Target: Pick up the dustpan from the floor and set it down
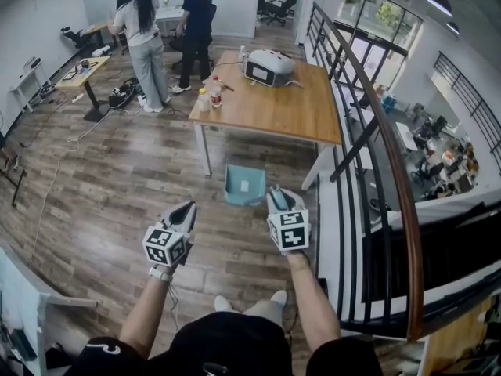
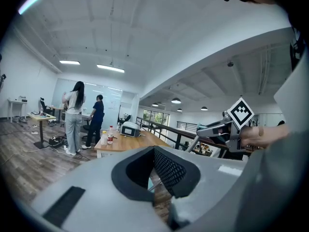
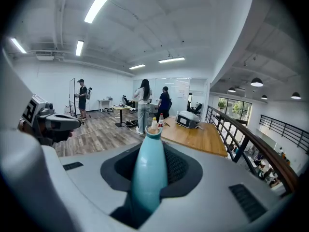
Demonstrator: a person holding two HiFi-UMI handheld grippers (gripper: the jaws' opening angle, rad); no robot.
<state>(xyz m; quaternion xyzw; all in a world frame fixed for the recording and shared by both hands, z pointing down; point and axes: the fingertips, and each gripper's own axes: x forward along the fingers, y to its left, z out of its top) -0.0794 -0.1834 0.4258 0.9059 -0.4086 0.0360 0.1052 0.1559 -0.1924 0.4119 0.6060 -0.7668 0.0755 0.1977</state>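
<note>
In the head view the teal dustpan sits low over the wooden floor beside the table leg, pan mouth facing away from me. Whether it touches the floor I cannot tell. Its handle runs up into my right gripper. The right gripper view shows that teal handle upright between the jaws, with the pads closed on it. To its left my left gripper hangs beside the pan without touching it. Its jaws stand apart with nothing between them.
A wooden table stands just beyond the dustpan, carrying a white device and bottles. A dark stair railing runs along the right. Two people stand at the back left by desks and floor cables.
</note>
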